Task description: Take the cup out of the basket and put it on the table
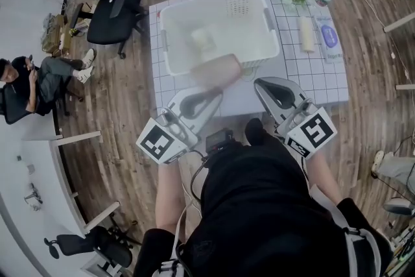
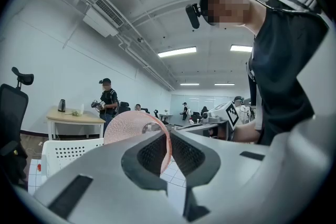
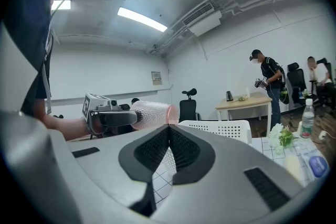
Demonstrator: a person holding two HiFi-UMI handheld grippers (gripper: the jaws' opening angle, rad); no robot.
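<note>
The cup (image 1: 217,69), pink and bumpy-walled, lies on its side at the near rim of the white basket (image 1: 259,42) on the gridded table (image 1: 314,78), its wall pinched in the left gripper (image 1: 215,91), while the right gripper (image 1: 260,83) beside it is closed on nothing.

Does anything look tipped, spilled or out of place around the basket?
Only the pink cup: it is held sideways, pinched by its wall in the left claw, over the near rim of the basket. Nothing looks spilled.
</note>
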